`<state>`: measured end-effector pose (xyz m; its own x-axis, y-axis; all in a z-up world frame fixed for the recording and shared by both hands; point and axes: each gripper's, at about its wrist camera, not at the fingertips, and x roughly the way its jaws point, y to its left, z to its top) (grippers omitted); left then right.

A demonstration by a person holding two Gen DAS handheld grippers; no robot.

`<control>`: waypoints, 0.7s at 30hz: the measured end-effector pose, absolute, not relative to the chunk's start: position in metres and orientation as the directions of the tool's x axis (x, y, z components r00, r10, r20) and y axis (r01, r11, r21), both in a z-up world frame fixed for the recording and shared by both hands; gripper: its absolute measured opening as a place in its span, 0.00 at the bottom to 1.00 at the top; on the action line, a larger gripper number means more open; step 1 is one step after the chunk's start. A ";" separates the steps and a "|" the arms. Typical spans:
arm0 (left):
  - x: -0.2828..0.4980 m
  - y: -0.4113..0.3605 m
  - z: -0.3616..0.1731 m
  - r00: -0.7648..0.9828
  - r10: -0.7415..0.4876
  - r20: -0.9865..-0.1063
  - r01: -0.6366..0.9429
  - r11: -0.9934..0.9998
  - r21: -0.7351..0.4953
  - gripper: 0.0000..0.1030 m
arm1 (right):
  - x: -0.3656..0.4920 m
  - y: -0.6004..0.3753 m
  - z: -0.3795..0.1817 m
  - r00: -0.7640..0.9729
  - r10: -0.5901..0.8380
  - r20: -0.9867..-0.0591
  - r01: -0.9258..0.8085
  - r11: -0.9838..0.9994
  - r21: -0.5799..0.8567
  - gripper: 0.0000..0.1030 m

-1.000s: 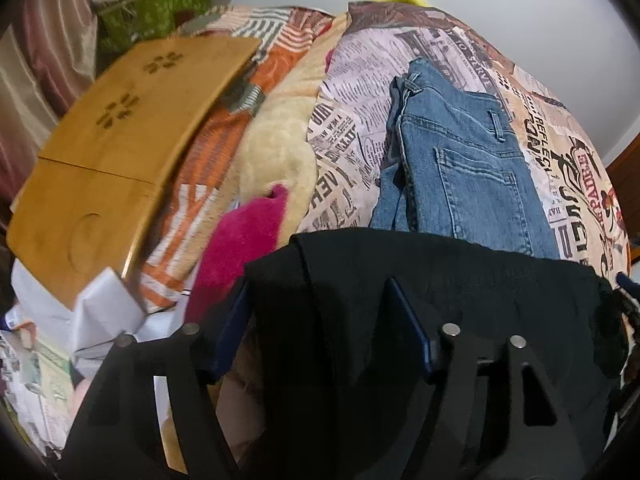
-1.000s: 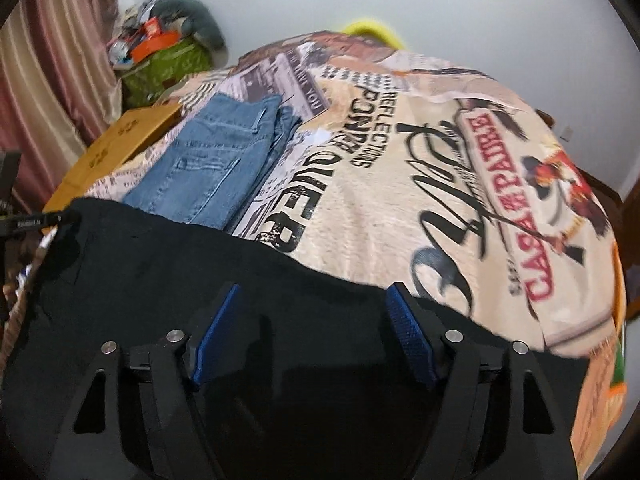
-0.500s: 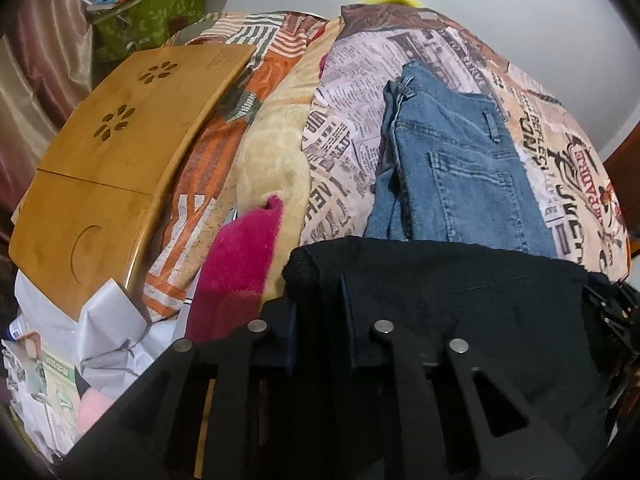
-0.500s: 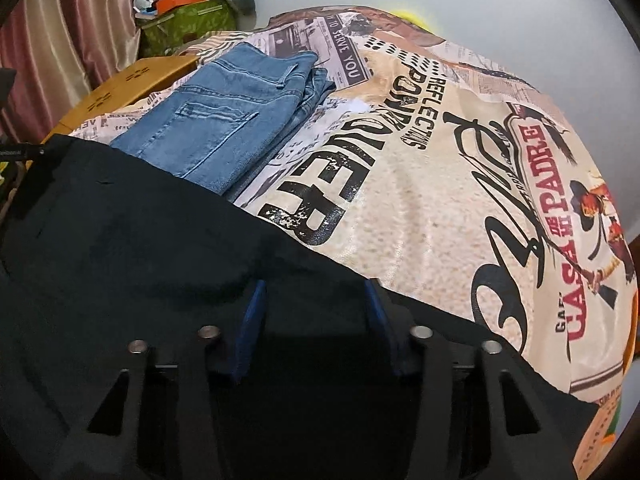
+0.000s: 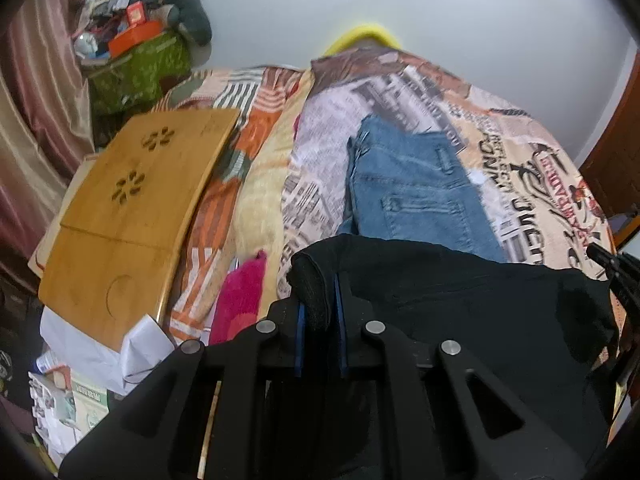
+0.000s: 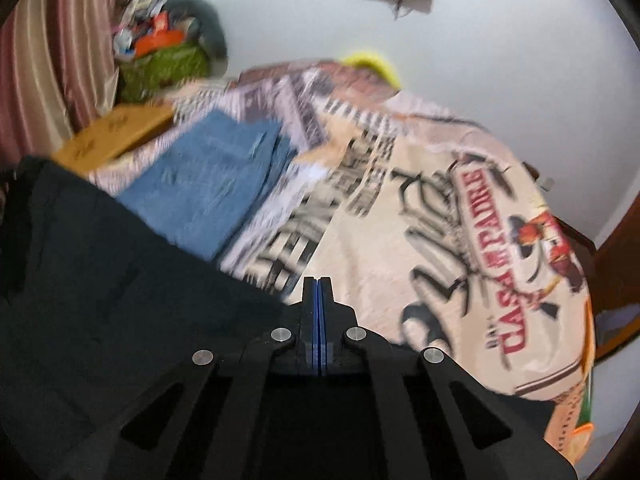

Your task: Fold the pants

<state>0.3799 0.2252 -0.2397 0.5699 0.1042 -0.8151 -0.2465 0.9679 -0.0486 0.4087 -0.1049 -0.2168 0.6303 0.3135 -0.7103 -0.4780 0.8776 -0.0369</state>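
Black pants (image 5: 472, 312) lie across the near end of the bed. My left gripper (image 5: 320, 300) is shut on a thick bunched edge of the pants at their left corner. The pants also show in the right wrist view (image 6: 120, 300), which is blurred by motion. My right gripper (image 6: 318, 292) has its jaws pressed together at the far edge of the black cloth; the cloth between the pads is too thin to see clearly. The right gripper's tip shows at the left wrist view's right edge (image 5: 612, 264).
Folded blue jeans (image 5: 412, 188) lie on the printed bedspread (image 5: 540, 184) beyond the black pants. A wooden lap table (image 5: 128, 212) and a pink cloth (image 5: 240, 300) sit at the bed's left side. A cluttered green box (image 5: 140, 68) stands by the curtain.
Both grippers went from wide open to shut on the black pants' edge. Both views tilted up, showing more wall; the pants' edge is bunched and raised.
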 end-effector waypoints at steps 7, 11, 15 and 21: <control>0.375 0.226 -0.247 0.558 0.100 -0.824 -0.258 0.964 -0.058 0.12 | 0.413 -0.104 -0.238 0.500 0.349 -0.792 -0.535 0.844 0.034 0.41; 0.380 0.227 -0.259 0.552 0.108 -0.827 -0.262 0.964 -0.049 0.12 | 0.412 -0.094 -0.259 0.487 0.336 -0.806 -0.561 0.828 0.006 0.48; 0.388 0.228 -0.271 0.541 0.114 -0.834 -0.258 0.965 -0.036 0.12 | 0.429 -0.082 -0.276 0.453 0.333 -0.827 -0.580 0.814 0.010 0.48; 0.398 0.229 -0.288 0.523 0.128 -0.843 -0.260 0.965 -0.014 0.12 | 0.436 -0.082 -0.291 0.408 0.370 -0.835 -0.600 0.798 0.060 0.48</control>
<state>0.3983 0.2294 -0.2884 0.5227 0.1284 -0.8428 -0.2601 0.9655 -0.0143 0.4359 -0.0819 -0.2914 0.4085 0.3696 -0.8346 -0.6000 0.7978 0.0596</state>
